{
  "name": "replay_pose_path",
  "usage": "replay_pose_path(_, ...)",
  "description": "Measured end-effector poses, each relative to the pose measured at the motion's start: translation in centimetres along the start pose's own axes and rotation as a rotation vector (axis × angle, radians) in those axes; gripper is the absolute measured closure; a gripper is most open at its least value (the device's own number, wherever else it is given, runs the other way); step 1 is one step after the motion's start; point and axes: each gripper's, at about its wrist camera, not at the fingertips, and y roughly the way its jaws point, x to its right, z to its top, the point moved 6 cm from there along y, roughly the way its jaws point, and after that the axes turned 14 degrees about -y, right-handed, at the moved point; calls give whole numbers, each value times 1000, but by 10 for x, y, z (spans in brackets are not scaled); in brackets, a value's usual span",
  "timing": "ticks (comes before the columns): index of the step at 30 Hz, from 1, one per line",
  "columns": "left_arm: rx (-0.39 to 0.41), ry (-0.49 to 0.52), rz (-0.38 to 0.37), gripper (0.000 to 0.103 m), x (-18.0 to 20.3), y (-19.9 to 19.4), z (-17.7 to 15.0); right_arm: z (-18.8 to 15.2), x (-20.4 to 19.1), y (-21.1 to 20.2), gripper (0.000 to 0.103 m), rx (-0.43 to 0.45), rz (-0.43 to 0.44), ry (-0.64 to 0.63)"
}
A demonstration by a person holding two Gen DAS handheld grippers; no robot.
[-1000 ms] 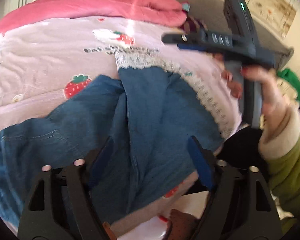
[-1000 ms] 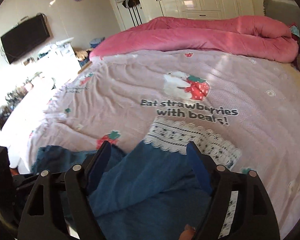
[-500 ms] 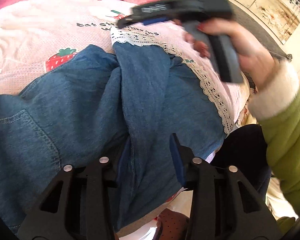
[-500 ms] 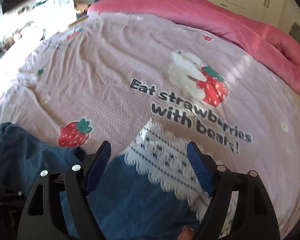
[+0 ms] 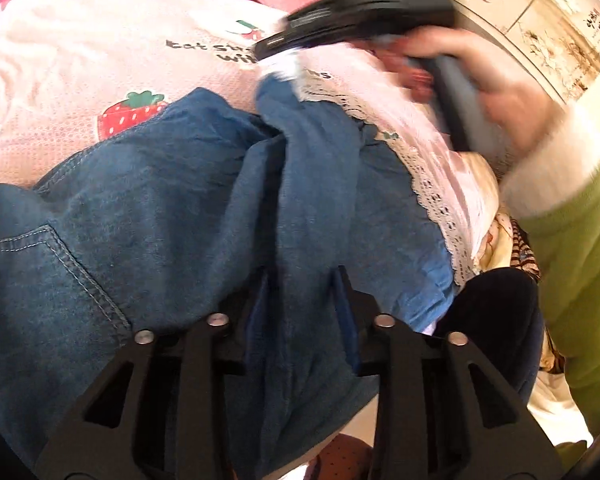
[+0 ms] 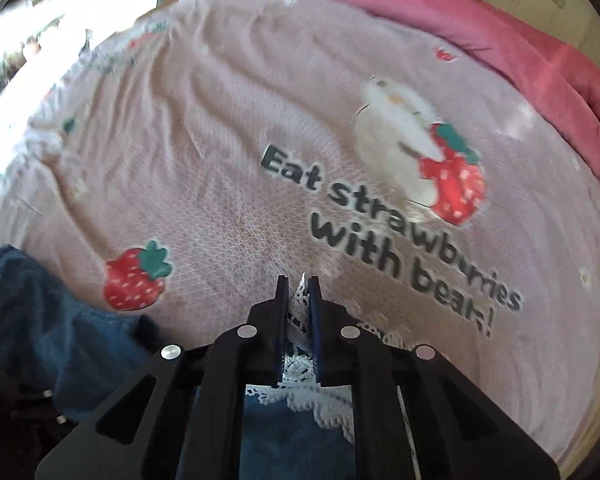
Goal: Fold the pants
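Note:
Blue denim pants (image 5: 160,220) with a white lace hem (image 5: 432,200) lie crumpled at the near edge of a pink bed cover (image 5: 80,80). My left gripper (image 5: 302,276) points down onto them. Its jaws are closing, and a raised fold of denim fills the gap between them. In the right wrist view my right gripper (image 6: 299,284) is shut on the lace hem (image 6: 300,368), with blue denim (image 6: 292,440) below it. The left wrist view shows a hand (image 5: 492,80) holding that gripper, blurred, over the far end of the pants.
The bed cover (image 6: 220,160) carries strawberry prints and dark lettering and stretches far beyond the pants. A rolled pink duvet (image 6: 460,20) lies along its far side. A green sleeve (image 5: 580,240) and a dark trouser leg (image 5: 492,312) stand at the bed's edge on the right.
My left gripper sank toward the pants and its jaws narrowed around a denim fold. My right gripper moved over to the lace hem and went from wide open to shut on it.

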Motion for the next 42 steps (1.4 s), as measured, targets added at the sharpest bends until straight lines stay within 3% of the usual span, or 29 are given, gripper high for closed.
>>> replay_pose_path(3,3,6,0,84,0,-1,0,-29,12,-53,95,123,10,75)
replay_pose_path(5,4,17,-4,96,3,1,-1,-49,16,-82,95,176,5,116)
replay_pose_path(6,-3,17,-14,98,4,1,-2,-65,18,-99,95,210,8,146)
replay_pose_path(10,2,75,-22,102,18,-1,-6,-125,20,-138,95,282,14,233)
replay_pose_path(14,21,163,-8,102,33,-10,-12,-179,12,-151,95,297,58,282)
replay_pose_path(19,27,294,52,102,44,-16,-21,-231,-11,-143,95,245,126,273)
replay_pose_path(24,1,353,81,102,46,-8,-31,-255,-32,-129,93,150,156,216)
replay_pose_path(27,-13,381,92,101,47,-3,-36,-260,-38,-124,74,115,173,209)
replay_pose_path(29,-23,394,107,99,47,1,-39,-262,-39,-122,73,106,186,206)
replay_pose_path(30,-27,396,111,99,46,2,-39,-262,-40,-122,73,102,192,204)
replay_pose_path(33,-30,408,129,99,44,5,-41,-265,-41,-120,96,66,185,148)
replay_pose_path(42,-77,521,135,101,51,-4,-63,-297,-36,-119,96,-129,181,71)
